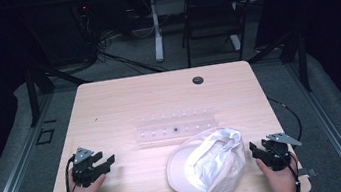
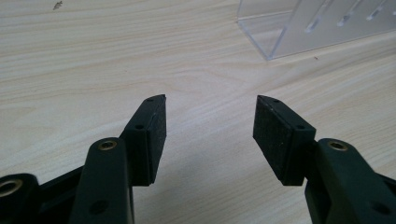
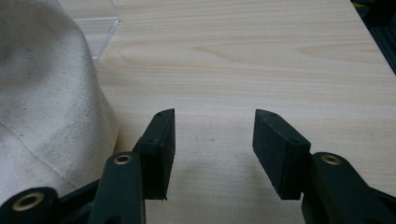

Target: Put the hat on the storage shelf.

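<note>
A: Jaws wide on both, nothing held. Your left gripper idles over bare table; your right gripper sits just beside the cap, probably staged to grab it.

B: Cap's near the front edge, inside up. Clear rack just behind it, open room beyond.

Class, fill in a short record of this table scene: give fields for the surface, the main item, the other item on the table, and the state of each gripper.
surface: light wooden table
main item: white cap, lying upside down near the front edge
other item: clear plastic rack, just behind the cap
left gripper: jaws open, nothing between them, over bare wood
right gripper: jaws open, nothing between them, beside the cap's right edge
</note>
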A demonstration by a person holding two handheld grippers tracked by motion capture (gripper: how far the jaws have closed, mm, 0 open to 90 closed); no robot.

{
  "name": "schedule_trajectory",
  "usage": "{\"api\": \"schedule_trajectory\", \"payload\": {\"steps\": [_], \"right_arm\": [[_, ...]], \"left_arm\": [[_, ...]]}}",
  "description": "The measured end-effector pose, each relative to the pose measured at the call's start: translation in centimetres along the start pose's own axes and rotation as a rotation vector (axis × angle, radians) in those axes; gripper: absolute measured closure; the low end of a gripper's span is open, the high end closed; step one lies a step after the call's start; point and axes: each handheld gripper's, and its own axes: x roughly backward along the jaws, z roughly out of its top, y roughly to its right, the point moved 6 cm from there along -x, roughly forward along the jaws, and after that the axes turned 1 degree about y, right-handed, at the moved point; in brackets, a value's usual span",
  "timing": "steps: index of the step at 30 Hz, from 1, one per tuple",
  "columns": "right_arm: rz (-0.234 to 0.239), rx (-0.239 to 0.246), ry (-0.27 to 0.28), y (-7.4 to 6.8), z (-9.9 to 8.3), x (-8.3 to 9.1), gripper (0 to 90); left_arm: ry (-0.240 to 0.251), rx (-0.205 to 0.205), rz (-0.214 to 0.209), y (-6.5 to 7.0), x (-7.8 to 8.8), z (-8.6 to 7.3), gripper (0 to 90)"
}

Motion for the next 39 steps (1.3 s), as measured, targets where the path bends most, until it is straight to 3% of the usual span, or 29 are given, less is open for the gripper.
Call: {"api": "schedule_trajectory", "payload": {"steps": [13,20,22,25,32,39], "right_arm": [[0.047,0.007,-0.067,-0.9,0.9,1.4,47.4],[0.116,0.037,-0.065,-2.8,4.3,3.7,43.9],[0.116,0.045,-0.069,-3.0,4.6,3.9,42.8],[0.154,0.053,-0.071,-4.4,5.8,4.3,40.4],[0.159,0.063,-0.063,-5.7,7.2,4.9,39.1],[0.171,0.073,-0.077,-7.1,7.3,4.2,36.2]], "left_arm": [[-0.01,-0.017,-0.02,0.7,-0.2,0.0,44.0],[-0.009,-0.028,-0.026,1.0,-0.3,0.1,44.0],[-0.01,-0.029,-0.025,1.0,-0.3,0.0,43.9],[-0.007,-0.024,-0.024,0.8,-0.2,0.0,43.9],[-0.007,-0.02,-0.026,0.8,-0.3,0.0,43.8],[-0.008,-0.024,-0.031,0.8,-0.2,0.0,43.8]]}}
